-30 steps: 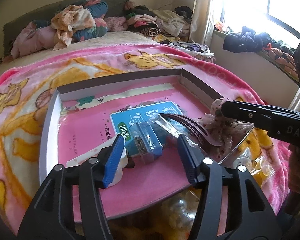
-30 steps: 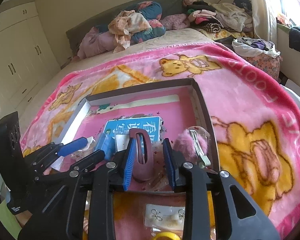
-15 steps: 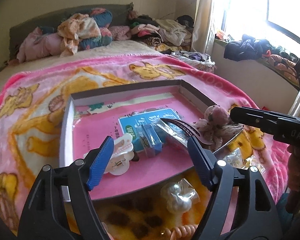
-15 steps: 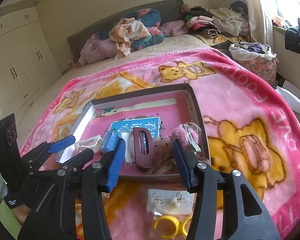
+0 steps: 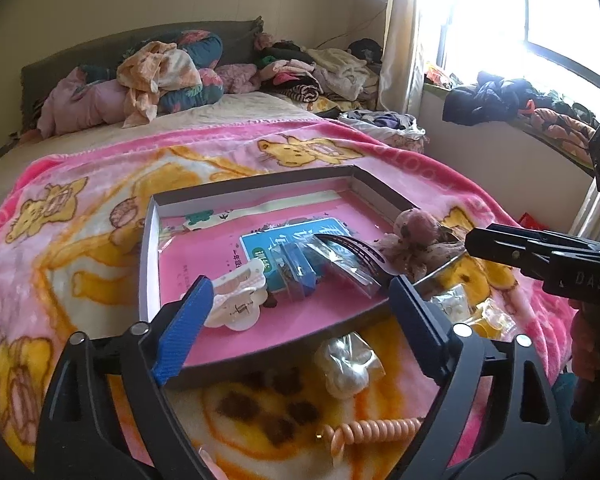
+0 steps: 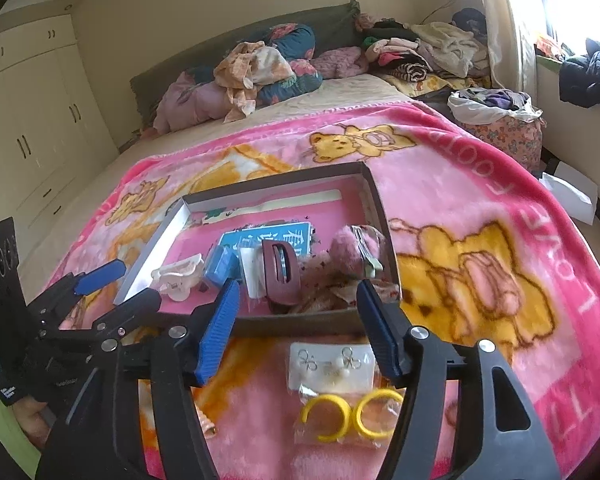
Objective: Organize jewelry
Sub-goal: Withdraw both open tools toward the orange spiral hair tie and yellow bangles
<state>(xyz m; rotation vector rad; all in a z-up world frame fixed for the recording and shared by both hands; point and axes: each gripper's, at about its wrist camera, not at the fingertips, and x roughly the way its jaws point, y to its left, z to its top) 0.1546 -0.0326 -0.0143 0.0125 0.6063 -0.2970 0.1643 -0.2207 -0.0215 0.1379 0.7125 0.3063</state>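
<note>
Tray [image 5: 148, 264] far half bare; near half cluttered; blanket [image 6: 480, 184] right free.

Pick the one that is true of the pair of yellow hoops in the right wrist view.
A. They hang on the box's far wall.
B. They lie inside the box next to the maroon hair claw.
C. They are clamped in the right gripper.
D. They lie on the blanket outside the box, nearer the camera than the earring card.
D: the yellow hoops lie on the blanket below the earring card, outside the box.

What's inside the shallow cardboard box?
In the shallow cardboard box: white claw clip, maroon hair clip, fluffy pink pompom clip, blue packet. A blue-labelled pink book lies partly covered underneath.
</note>
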